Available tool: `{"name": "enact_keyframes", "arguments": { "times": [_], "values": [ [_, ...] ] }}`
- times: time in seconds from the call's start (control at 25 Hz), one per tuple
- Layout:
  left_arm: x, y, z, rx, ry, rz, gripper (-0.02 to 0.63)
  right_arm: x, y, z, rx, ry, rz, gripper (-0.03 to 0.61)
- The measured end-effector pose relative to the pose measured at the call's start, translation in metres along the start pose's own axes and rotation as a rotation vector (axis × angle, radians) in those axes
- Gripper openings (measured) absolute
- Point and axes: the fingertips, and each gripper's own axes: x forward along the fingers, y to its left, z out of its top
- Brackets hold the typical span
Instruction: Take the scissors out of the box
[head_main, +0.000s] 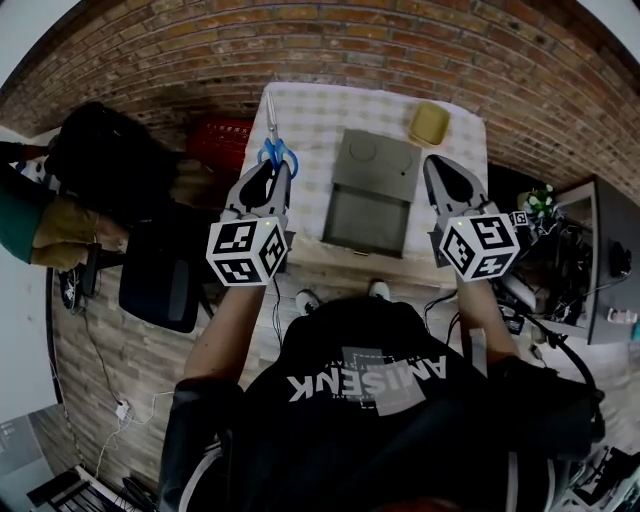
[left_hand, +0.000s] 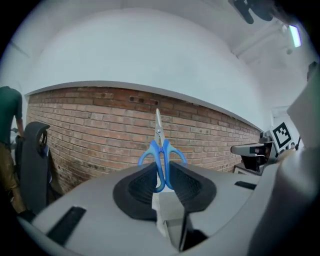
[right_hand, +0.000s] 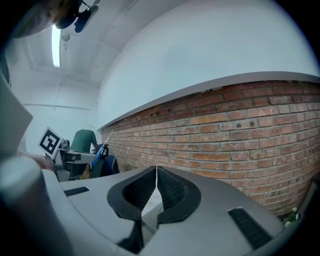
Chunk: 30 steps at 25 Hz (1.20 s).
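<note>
The scissors (head_main: 277, 152) have blue handles and thin steel blades. My left gripper (head_main: 272, 172) is shut on their handles and holds them in the air over the table's left side, blades pointing away from me. In the left gripper view the scissors (left_hand: 161, 149) stand up between the pads of my left gripper (left_hand: 161, 168), against the brick wall. The grey box (head_main: 378, 160) lies open on the checked table (head_main: 325, 108), to the right of the scissors. My right gripper (head_main: 436, 166) hovers at the box's right side, shut with nothing in it; in its own view the right gripper (right_hand: 156, 171) has its pads touching.
A yellow dish (head_main: 428, 122) sits at the table's far right corner. A red crate (head_main: 220, 140) and a black chair (head_main: 160, 275) stand left of the table, with a person (head_main: 35, 220) beyond. Desks with clutter (head_main: 580, 270) are on the right. A brick wall (left_hand: 100, 130) is ahead.
</note>
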Motion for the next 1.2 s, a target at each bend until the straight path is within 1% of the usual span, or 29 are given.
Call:
{"name": "enact_keyframes", "arguments": {
  "times": [0.24,0.4,0.52,0.64,0.76,0.88,1.04,1.2],
  "values": [
    [-0.014,0.018,0.032,0.021,-0.123,0.016,0.086,0.006,0.011,0.016,-0.018,-0.026,-0.018,0.041],
    [-0.016,0.031,0.040,0.009,-0.158,0.037,0.086,0.013,0.016,0.020,-0.023,-0.028,-0.026,0.040],
    [-0.017,0.038,0.040,0.023,-0.178,0.063,0.086,0.014,0.015,0.020,-0.024,-0.034,-0.044,0.038],
    [-0.018,0.037,0.044,0.035,-0.201,0.062,0.087,0.015,0.016,0.020,-0.030,-0.034,-0.047,0.038],
    [-0.017,0.036,0.047,0.040,-0.209,0.058,0.086,0.017,0.018,0.021,-0.032,-0.040,-0.032,0.038],
    [-0.014,0.037,0.048,0.047,-0.208,0.061,0.087,0.016,0.018,0.026,-0.006,-0.065,-0.021,0.038],
    [-0.011,0.037,0.047,0.041,-0.204,0.058,0.086,0.016,0.016,0.025,-0.044,-0.049,-0.039,0.038],
    [-0.008,0.033,0.046,0.038,-0.199,0.054,0.087,0.013,0.010,0.024,-0.041,-0.045,-0.057,0.038]
  ]
}}
